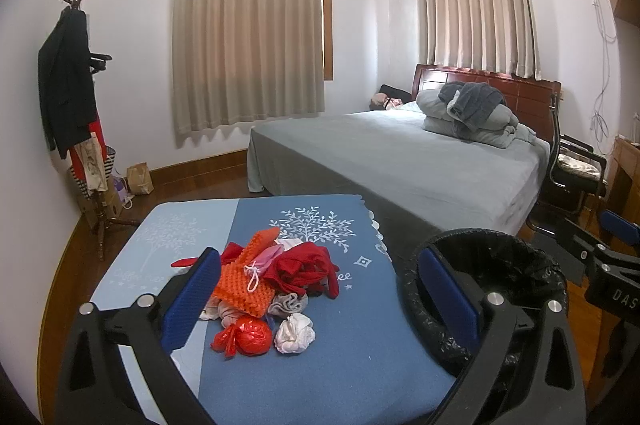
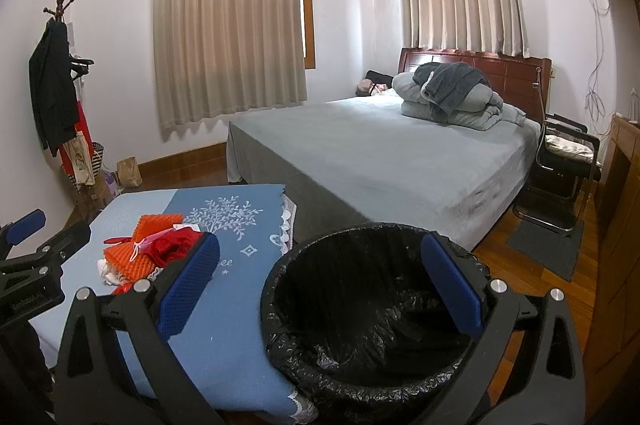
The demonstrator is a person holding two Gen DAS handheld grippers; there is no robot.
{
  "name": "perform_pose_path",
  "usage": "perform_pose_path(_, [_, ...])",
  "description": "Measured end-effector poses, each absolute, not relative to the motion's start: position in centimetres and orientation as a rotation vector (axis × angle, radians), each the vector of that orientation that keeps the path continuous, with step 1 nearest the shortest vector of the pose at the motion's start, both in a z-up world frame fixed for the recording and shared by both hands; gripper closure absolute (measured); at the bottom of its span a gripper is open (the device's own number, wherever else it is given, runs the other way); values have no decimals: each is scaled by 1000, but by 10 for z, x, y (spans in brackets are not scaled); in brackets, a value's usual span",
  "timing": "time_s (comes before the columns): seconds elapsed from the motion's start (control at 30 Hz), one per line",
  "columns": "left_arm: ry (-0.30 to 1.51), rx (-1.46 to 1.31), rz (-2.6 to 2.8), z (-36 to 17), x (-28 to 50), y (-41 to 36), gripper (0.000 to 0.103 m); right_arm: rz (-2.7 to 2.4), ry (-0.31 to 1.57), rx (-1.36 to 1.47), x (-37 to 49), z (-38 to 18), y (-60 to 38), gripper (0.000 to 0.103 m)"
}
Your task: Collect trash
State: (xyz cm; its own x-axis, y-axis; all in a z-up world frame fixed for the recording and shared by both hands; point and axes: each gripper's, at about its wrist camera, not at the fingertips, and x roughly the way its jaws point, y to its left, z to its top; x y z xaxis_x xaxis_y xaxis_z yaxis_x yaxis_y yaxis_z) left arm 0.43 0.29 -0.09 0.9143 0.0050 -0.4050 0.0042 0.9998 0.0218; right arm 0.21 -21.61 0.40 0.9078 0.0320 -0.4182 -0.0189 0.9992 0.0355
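Blue-padded left gripper [image 1: 320, 299] stood wide open, holding nothing, poised above the trash pile [image 1: 272, 289] on the blue tablecloth [image 1: 360, 357]. Right gripper [image 2: 320, 289] was likewise spread wide and empty, levelled over the black-lined bin [image 2: 368, 309] beside the table.

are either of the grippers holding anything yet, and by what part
Nothing is held. The left hand-held gripper is open above the trash pile; the right hand-held gripper is open over the bin.

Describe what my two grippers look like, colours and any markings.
Both match: the left gripper and right gripper have black angular frames, silver round bolts and blue textured pads on the fingers. White lettering marks the bodies, only partly readable. No cables or sleeves visible.
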Motion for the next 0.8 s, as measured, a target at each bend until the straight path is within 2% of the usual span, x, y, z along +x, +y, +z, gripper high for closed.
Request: perform_pose_path(0.8, [415, 19, 1, 2, 0, 3, 6, 23, 435, 37, 3, 3, -217, 5])
